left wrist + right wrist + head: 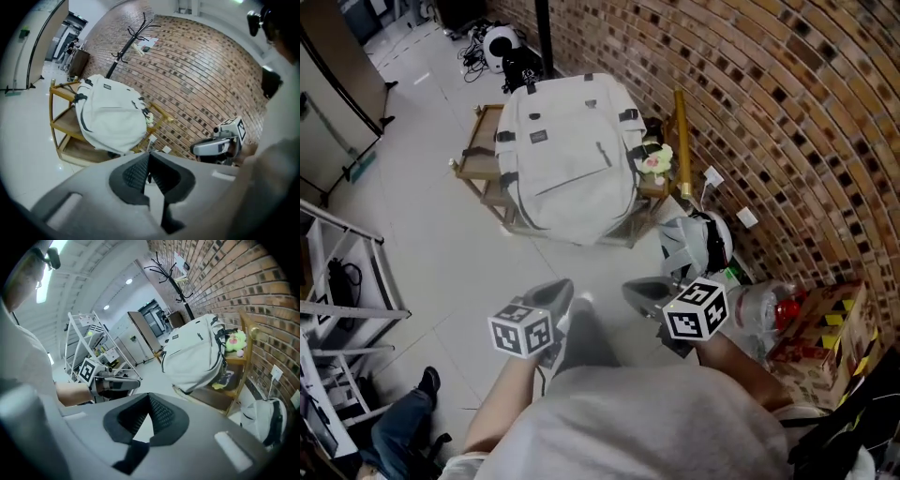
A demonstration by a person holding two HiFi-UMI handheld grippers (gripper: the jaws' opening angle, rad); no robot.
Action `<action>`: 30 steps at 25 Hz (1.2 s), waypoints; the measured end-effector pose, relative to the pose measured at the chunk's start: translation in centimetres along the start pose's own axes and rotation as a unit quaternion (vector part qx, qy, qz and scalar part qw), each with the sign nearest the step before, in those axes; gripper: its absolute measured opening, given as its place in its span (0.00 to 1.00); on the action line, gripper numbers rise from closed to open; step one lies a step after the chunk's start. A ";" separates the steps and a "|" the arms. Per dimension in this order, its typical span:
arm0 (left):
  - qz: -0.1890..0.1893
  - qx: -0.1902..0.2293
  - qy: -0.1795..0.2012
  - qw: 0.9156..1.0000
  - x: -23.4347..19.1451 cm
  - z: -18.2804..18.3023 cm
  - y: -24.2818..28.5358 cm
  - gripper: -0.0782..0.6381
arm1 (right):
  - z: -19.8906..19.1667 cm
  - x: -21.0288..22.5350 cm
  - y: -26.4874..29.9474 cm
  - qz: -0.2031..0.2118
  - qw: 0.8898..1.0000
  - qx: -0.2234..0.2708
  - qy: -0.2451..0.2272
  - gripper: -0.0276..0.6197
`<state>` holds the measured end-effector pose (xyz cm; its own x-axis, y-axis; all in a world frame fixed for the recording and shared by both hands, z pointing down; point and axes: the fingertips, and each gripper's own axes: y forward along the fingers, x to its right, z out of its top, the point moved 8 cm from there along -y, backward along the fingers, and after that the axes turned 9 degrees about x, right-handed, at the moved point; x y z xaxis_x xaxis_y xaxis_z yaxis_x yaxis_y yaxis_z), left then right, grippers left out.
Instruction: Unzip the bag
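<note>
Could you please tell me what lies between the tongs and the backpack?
Only bare floor, in the head view: nothing stands between the left tongs, the right tongs and the backpack on its cart.

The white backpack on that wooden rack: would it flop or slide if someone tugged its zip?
Probably soft, since the backpack is fabric, though its rounded, full shape suggests it keeps some form. It would likely shift under a sideways tug: it only rests on the wooden rack, nothing visibly securing it. It may be heavy, as it looks stuffed.
</note>
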<state>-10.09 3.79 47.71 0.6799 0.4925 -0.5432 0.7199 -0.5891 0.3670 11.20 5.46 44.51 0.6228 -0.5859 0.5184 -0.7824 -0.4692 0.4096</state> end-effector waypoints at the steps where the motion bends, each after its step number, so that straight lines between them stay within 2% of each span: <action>1: -0.007 0.002 0.001 1.000 2.7 -1.9 -0.9 0.11 | -1.7 -1.1 -2.0 0.002 1.000 0.002 -0.004 0.05; 6: -0.011 0.004 0.013 1.000 14.8 -11.2 -6.4 0.11 | -10.5 -6.4 -11.5 0.020 1.000 -0.007 -0.006 0.05; 9: -0.003 0.002 0.030 1.000 19.4 -13.1 -9.3 0.11 | -12.3 -9.3 -14.8 0.034 0.999 0.000 -0.011 0.05; 12: 0.004 0.014 0.038 0.999 22.8 -13.3 -12.1 0.11 | -12.7 -12.2 -17.0 0.044 0.998 0.014 -0.033 0.05; 20: -0.006 0.028 0.065 0.997 27.1 -12.5 -16.8 0.11 | -12.9 -17.2 -21.4 0.047 0.996 0.052 -0.061 0.05; 24: -0.002 0.025 0.084 0.996 27.8 -13.8 -20.7 0.11 | -15.0 -20.9 -21.7 0.038 0.996 0.059 -0.059 0.05; 30: -0.021 0.022 0.112 0.993 30.1 -16.7 -27.5 0.11 | -19.2 -28.8 -22.3 0.035 0.994 0.077 -0.066 0.05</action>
<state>-7.12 45.50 33.84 0.6672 0.6444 -0.3736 0.7446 -0.5906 0.3112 10.61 45.47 34.83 0.5702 -0.6974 0.4341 -0.8200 -0.5146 0.2505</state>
